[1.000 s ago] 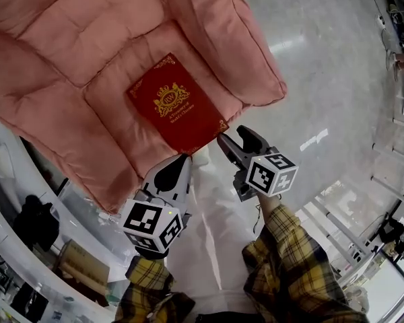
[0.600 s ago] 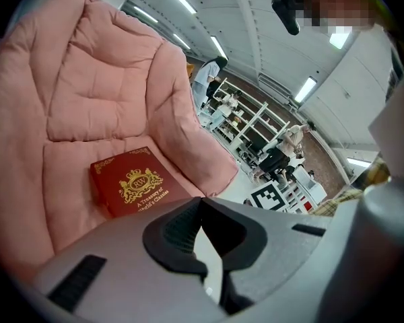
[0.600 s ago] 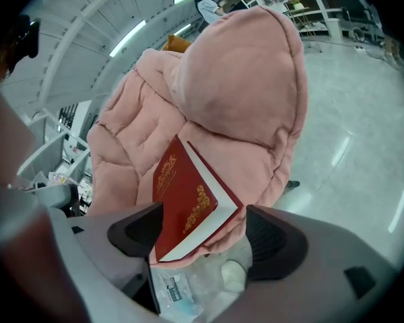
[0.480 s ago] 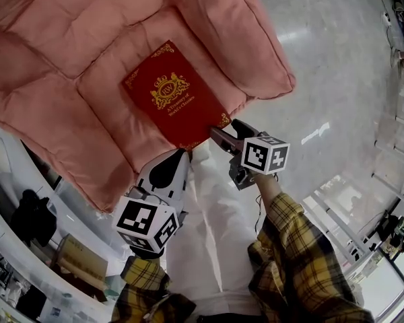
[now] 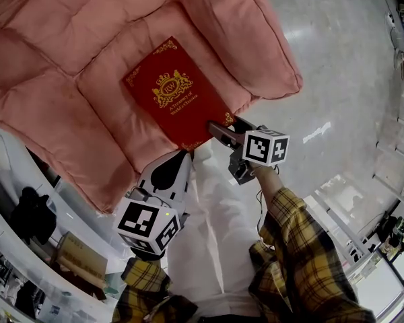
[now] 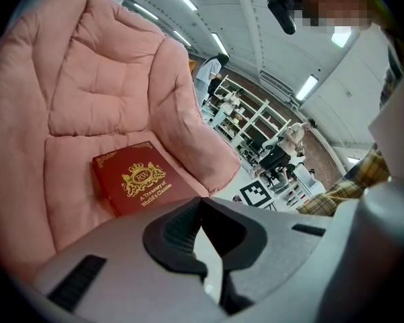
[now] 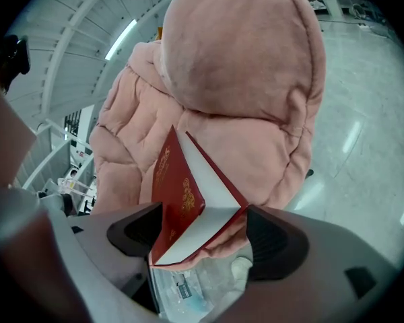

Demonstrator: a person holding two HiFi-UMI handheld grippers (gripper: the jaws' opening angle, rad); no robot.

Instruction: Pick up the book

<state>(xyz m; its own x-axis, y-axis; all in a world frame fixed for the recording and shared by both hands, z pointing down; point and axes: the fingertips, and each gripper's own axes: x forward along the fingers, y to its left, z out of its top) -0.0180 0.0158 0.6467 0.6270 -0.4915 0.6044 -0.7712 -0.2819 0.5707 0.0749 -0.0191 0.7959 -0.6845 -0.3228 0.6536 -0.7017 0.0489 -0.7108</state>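
One book (image 5: pixel 172 103), hardbound, entered as not yet picked up: it lay flat and shut on the seat cushion (image 5: pixel 114 130) of a pink padded armchair (image 5: pixel 67 39), set at a slant, with its near corner reaching the seat's front edge on my side. Cover was deep red, with a gold crest at centre, a gold title line beneath it and gold scrollwork at the corners. A white page block showed along two edges in the right gripper view, and no wear could be seen. Progress, as I judged it: the approach was done, the closing and the lift were both left. My right gripper (image 5: pixel 227 125) stood at that near corner with its jaws apart, the corner between them, one pad on the cover side and the other on the underside. The cover-side pad looked close to the board, though I could not tell whether it touched, and nothing was clamped. My left gripper (image 5: pixel 180 160) was held short of the cushion's front edge, near the book but apart from it, its jaws together with nothing between them and pointed toward the book. Surroundings were a pale glossy floor (image 5: pixel 337 79) beside the chair and my plaid sleeve (image 5: pixel 303 254) behind the right gripper. Handling note, by estimate: stiff boards on a yielding cushion, and a book held at one corner might sag or swing once raised.
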